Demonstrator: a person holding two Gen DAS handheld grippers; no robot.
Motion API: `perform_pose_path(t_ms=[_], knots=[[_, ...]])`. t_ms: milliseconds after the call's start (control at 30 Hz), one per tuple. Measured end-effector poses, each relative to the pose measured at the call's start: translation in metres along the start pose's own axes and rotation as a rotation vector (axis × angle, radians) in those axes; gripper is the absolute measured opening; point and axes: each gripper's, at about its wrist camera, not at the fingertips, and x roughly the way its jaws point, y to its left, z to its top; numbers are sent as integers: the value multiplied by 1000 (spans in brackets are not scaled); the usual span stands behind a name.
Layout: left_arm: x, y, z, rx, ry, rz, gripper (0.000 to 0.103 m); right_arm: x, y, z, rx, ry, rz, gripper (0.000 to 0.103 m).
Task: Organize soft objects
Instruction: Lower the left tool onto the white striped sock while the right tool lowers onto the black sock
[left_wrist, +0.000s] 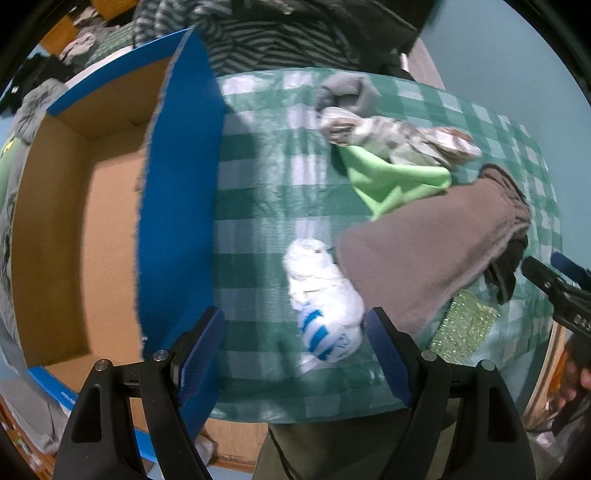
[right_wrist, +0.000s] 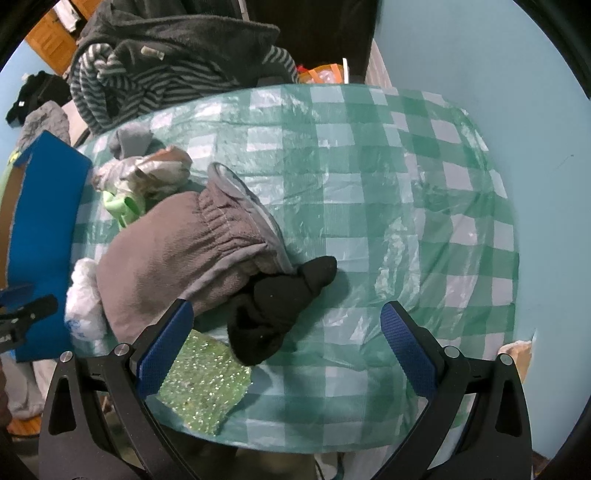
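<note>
Likely to go wrong first at the white sock bundle (left_wrist: 323, 299) — rolled loosely, blue-striped at one end, lying on the checked tablecloth (left_wrist: 258, 206) just ahead of the left gripper (left_wrist: 295, 354). Could unroll or slip free if pinched by an outer fold rather than across its middle. Could also drag the brown garment (left_wrist: 424, 254) along, since that garment touches the bundle's right side and seems to overlap its edge. Thin plastic cloth too — prone to bunching or catching under a low finger and pulling everything sideways.

Next hazard: the cardboard box (left_wrist: 85, 229) on the left, with its blue flap (left_wrist: 177, 184) standing up between the pile and the opening. Easy to clip on the way over, or to drop the bundle against the flap instead of inside.

Left gripper spread wide, holding nothing, both blue pads clear of the sock; bundle just in front of the gap and toward the right finger.

Right gripper (right_wrist: 286, 347) also spread wide and holding nothing, hanging above the near edge of the table. Black sock (right_wrist: 280, 306) between its 2 fingers but apparently below them, not gripped; glittery green sheet (right_wrist: 203, 387) under the left finger. Whether any pad brushes the brown garment — cannot tell.

Remaining soft things — grey roll (left_wrist: 347, 92), patterned cloth (left_wrist: 399, 140), light green cloth (left_wrist: 391, 177) — heaped together farther back on the table, touching one another.
</note>
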Motion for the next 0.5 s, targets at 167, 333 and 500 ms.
perform_pose_path(t_ms=[167, 333, 500], knots=[[15, -7, 1, -4, 40, -8, 80, 13, 1, 1, -9, 14, -11, 101], [33, -3, 5, -28, 72, -2, 80, 25, 1, 2, -20, 35, -14, 93], [48, -1, 10, -52, 102, 6, 80, 33, 1, 2, -18, 55, -12, 85]])
